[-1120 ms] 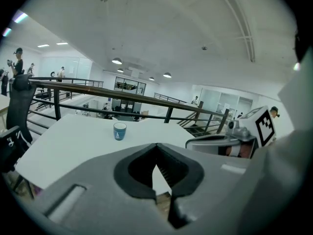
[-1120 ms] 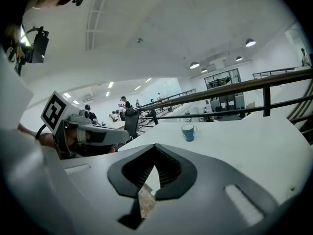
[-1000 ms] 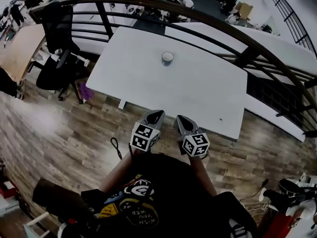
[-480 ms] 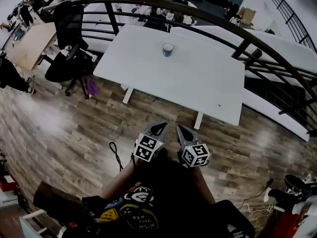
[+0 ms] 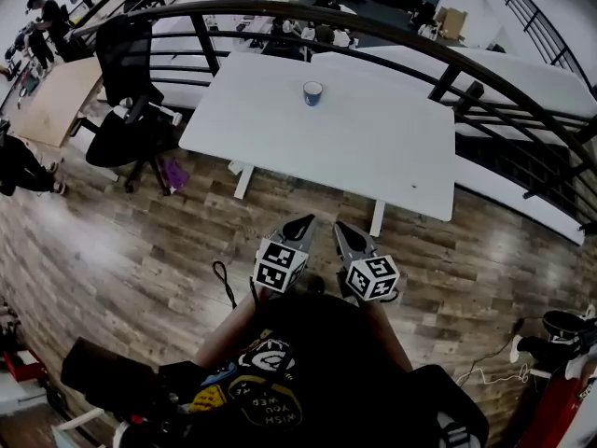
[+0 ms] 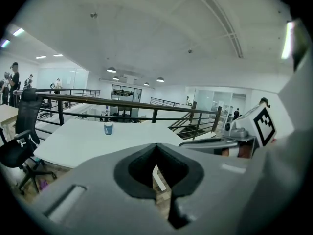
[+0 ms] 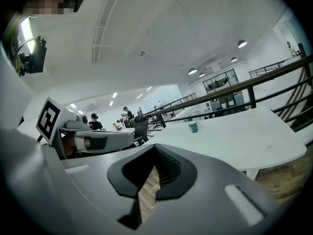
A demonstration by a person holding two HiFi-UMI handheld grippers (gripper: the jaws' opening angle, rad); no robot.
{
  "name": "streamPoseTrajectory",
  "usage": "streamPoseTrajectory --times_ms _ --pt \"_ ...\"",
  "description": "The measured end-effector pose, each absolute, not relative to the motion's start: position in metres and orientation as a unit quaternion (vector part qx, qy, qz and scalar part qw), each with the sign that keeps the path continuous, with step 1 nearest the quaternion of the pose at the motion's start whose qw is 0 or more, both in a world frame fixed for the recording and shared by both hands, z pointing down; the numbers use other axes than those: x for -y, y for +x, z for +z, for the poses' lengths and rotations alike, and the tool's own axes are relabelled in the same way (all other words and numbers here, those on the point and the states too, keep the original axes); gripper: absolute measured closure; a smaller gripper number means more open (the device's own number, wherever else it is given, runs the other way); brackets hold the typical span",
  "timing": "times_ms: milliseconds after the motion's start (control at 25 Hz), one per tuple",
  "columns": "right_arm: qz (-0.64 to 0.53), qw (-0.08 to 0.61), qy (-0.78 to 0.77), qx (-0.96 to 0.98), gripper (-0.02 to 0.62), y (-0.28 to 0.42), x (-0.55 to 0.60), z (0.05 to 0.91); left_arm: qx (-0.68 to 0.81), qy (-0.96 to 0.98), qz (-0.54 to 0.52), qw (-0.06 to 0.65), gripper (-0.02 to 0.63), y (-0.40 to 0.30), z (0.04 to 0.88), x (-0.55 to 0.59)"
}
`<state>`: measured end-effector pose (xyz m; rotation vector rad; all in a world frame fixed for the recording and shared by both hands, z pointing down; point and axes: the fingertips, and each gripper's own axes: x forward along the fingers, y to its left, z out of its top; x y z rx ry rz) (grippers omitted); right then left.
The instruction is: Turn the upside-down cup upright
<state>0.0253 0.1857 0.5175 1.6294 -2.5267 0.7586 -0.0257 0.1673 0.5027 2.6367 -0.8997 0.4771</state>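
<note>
A small blue cup with a light top stands near the far edge of the white table. It also shows far off as the cup and the cup, where it looks wider at the top. My left gripper and right gripper hang side by side over the wooden floor, well short of the table's near edge. Both are shut with nothing between the jaws, as the left gripper and right gripper views show.
A black office chair stands left of the table. A curved black railing runs behind it. White table legs stand at the near edge. A black cable lies on the floor by the person's legs. Red equipment sits at lower right.
Both grippers have drawn back from the table's near edge and now hang over the floor. The table and cup look farther away. The jaws stayed shut.
</note>
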Motion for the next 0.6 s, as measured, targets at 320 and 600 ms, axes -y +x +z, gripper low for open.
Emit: streamPoseTrajectory --times_ms 320,600 --pt "0.241 0.024 0.525 0.816 0.594 0.022 -0.182 0.516 0.301 0.926 0.174 0.146 0.603 -0.024 0.504 -0.168" --pt "0.229 0.024 0.528 0.818 0.594 0.012 -0.157 0.509 0.308 0.925 0.167 0.149 0.603 -0.038 0.502 -0.143"
